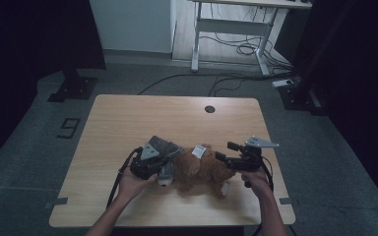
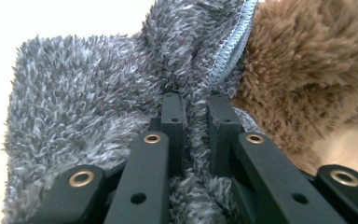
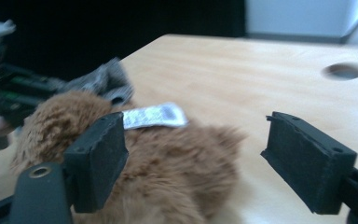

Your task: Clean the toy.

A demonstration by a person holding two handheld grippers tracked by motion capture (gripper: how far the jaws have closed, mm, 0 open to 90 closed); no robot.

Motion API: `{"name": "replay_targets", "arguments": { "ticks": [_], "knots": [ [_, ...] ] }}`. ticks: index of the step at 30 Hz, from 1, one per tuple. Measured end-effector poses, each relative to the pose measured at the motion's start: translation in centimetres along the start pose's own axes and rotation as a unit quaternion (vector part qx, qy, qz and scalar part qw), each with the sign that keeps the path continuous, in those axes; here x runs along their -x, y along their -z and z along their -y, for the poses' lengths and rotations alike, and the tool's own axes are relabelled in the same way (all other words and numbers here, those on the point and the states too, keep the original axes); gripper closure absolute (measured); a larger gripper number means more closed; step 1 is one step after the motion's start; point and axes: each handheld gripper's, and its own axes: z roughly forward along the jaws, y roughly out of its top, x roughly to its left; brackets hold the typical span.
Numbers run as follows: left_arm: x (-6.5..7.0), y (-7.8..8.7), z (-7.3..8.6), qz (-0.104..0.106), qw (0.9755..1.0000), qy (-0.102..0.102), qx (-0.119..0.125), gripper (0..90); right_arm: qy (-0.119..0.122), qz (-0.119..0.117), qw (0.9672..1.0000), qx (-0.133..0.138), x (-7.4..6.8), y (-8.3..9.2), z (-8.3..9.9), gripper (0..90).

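Centrally on the pale wooden table (image 1: 128,123) lies a brown plush toy animal (image 1: 202,172) bearing a white sewn-in label (image 1: 198,152); a grey fleece garment with a stitched hem (image 1: 163,147) sits bunched over its left end. Left gripper (image 1: 170,156): jaws closed tight on a fold of the grey fleece, which the left gripper view shows pinched between the two black pads (image 2: 173,126), hem edge (image 2: 228,51) rising just beside the brown pile (image 2: 307,70). Right gripper (image 1: 226,152): jaws spread wide with nothing between them, raised just above the toy's right end; in the right gripper view the pads (image 3: 98,158) frame the plush body (image 3: 168,163) and its label (image 3: 154,115) without touching.

Risks, as judged. With the right jaws free, nothing pins the toy; a pull on the fleece would likely drag the whole animal across the table rather than slide the garment along it. The pinch holds only one thin fold, so it may slip out, or the hem may snag on a limb and bunch further.

Containers: none is present; the table's round cable hole (image 1: 209,109) holds nothing.
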Motion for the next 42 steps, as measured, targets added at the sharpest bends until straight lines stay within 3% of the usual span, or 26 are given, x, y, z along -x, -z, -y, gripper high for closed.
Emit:
{"name": "replay_targets", "arguments": {
  "ticks": [4, 8, 9, 11, 13, 15, 17, 21, 27, 30, 35, 39, 42],
  "knots": [
    [0.4, 0.7, 0.7, 0.009, 1.0000, -0.003, 0.001, 79.3, 0.011, -0.029, 0.9984, -0.047, -1.2, -1.0, 1.9, 14.0],
    [0.8, 1.2, 1.3, 0.021, 0.9998, -0.001, 0.001, 79.2, 0.023, -0.041, 0.9940, -0.099, -2.2, -1.8, 3.9, 13.9],
    [0.9, 1.3, 1.5, 0.026, 0.9997, 0.000, 0.001, 79.2, 0.025, -0.044, 0.9923, -0.113, -2.3, -2.2, 4.4, 16.1],
    [1.1, 1.5, 1.8, 0.030, 0.9996, -0.001, 0.000, 79.2, 0.032, -0.051, 0.9883, -0.140, -2.7, -3.0, 5.5, 28.4],
    [1.5, 1.7, 2.2, 0.026, 0.9996, -0.010, 0.000, 79.3, 0.048, -0.040, 0.9885, -0.138, -3.4, -3.5, 6.5, 35.7],
    [1.9, 2.0, 2.4, 0.028, 0.9995, -0.017, -0.002, 79.3, 0.042, -0.035, 0.9896, -0.133, -3.4, -3.5, 6.8, 40.0],
    [2.1, 2.0, 2.5, 0.029, 0.9994, -0.017, -0.001, 79.2, 0.050, -0.025, 0.9893, -0.135, -3.6, -3.5, 6.8, 42.4],
    [2.1, 1.5, 2.3, 0.023, 0.9996, -0.015, 0.006, 79.2, 0.068, 0.014, 0.9893, -0.128, -3.7, -3.9, 6.7, 46.5],
    [2.7, -0.6, 0.2, -0.024, 0.9982, -0.054, -0.004, 79.1, 0.058, 0.064, 0.9908, -0.104, -2.1, -5.1, 5.8, 49.2],
    [1.9, -1.9, -1.2, -0.027, 0.9988, -0.040, -0.007, 78.9, 0.049, 0.082, 0.9910, -0.094, -0.9, -5.9, 5.1, 49.7],
    [0.5, -2.7, -3.0, -0.009, 0.9998, -0.008, -0.019, 78.0, 0.034, 0.081, 0.9932, -0.077, 1.0, -6.5, 4.5, 49.7],
    [0.5, -1.6, -4.5, 0.003, 0.9999, -0.001, -0.012, 77.2, 0.046, 0.074, 0.9938, -0.070, 0.9, -6.2, 4.8, 49.9],
    [0.8, -0.9, -6.2, 0.003, 0.9999, 0.001, 0.010, 77.3, 0.052, 0.061, 0.9948, -0.063, 0.6, -5.7, 5.3, 49.8]
  ]
}}
